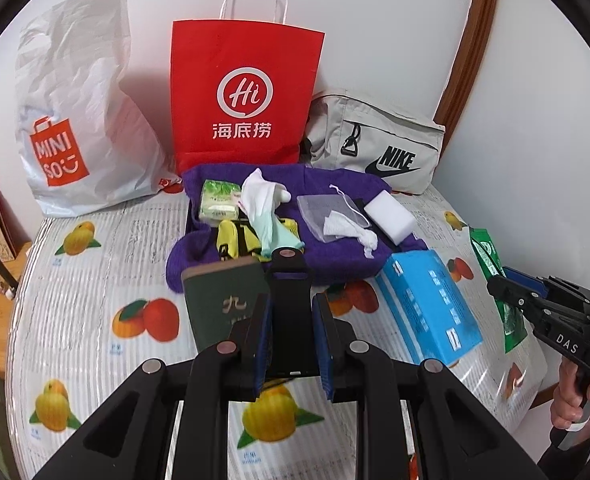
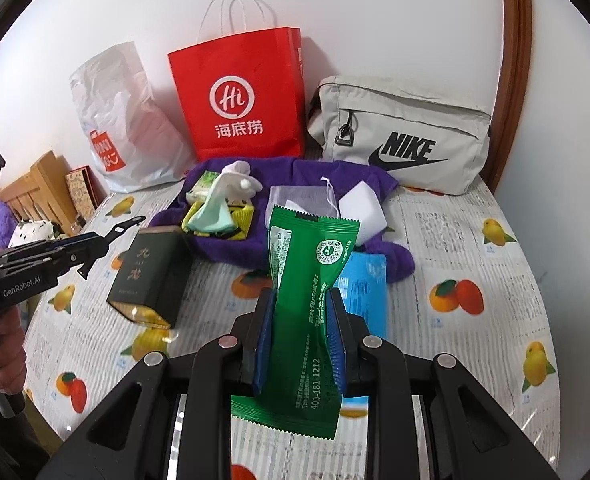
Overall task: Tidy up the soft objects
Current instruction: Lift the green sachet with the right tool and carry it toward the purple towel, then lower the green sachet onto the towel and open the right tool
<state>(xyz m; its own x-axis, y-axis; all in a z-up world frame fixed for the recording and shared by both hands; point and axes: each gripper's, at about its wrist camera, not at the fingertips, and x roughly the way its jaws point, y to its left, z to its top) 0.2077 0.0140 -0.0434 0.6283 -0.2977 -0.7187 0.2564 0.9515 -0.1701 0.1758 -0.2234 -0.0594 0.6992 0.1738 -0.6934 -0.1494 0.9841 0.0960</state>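
Observation:
My right gripper (image 2: 300, 320) is shut on a green foil packet (image 2: 311, 288) and holds it upright above the table; it also shows in the left wrist view (image 1: 495, 276). My left gripper (image 1: 291, 316) is shut on a flat black object (image 1: 289, 312); in the right wrist view it (image 2: 91, 248) hovers at the table's left. A purple towel (image 1: 335, 260) carries a tissue pack (image 1: 219, 200), white and mint gloves (image 1: 263, 204), a yellow item (image 1: 235, 240), a mesh pouch (image 1: 327, 212) and a white sponge (image 1: 387, 216).
A dark green box (image 1: 223, 304) and a blue tissue box (image 1: 427, 304) lie on the fruit-print table (image 1: 95, 288). Behind stand a white Miniso bag (image 1: 79, 120), a red paper bag (image 1: 243, 96) and a grey Nike pouch (image 1: 379, 140), against the wall.

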